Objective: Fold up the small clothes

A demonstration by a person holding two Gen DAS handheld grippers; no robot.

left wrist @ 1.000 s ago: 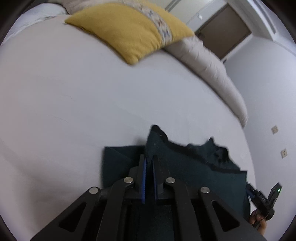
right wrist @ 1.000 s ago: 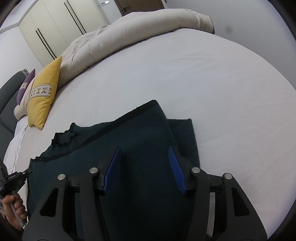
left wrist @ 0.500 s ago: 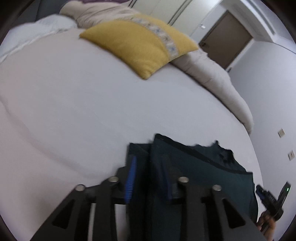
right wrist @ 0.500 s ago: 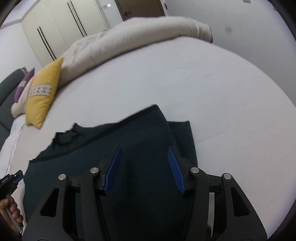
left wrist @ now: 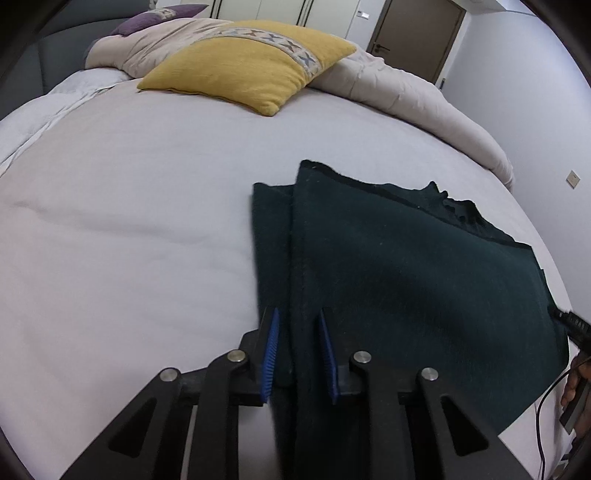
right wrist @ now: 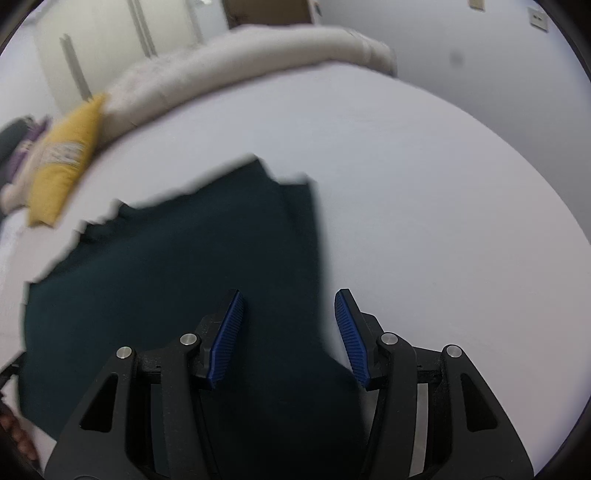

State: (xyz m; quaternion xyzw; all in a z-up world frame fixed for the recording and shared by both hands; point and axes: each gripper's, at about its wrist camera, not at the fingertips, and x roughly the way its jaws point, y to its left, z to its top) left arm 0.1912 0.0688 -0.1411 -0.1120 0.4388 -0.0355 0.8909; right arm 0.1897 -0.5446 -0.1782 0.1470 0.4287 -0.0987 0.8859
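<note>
A dark green garment point(left wrist: 406, 277) lies flat on the white bed sheet point(left wrist: 129, 240), with a narrower folded layer showing along its left side. My left gripper point(left wrist: 297, 314) hovers low over that left edge. Its jaws are closing with the garment's seam between the blue pads point(left wrist: 271, 347), which stand apart from the cloth. In the blurred right wrist view the same garment point(right wrist: 166, 277) fills the lower left. My right gripper point(right wrist: 290, 295) is open over the garment's right edge, its right pad point(right wrist: 351, 339) above bare sheet.
A yellow pillow point(left wrist: 255, 66) and a beige duvet point(left wrist: 406, 92) lie at the far side of the bed. A purple cushion point(left wrist: 159, 14) sits behind them. A hand point(left wrist: 576, 387) with the other gripper and a cable shows at the right edge. Bare sheet point(right wrist: 443, 221) stretches right of the garment.
The left jaws, shut on the garment's edge a second ago, have opened and let it go, and the left gripper has swung round. The right gripper has slid toward the garment's right edge.
</note>
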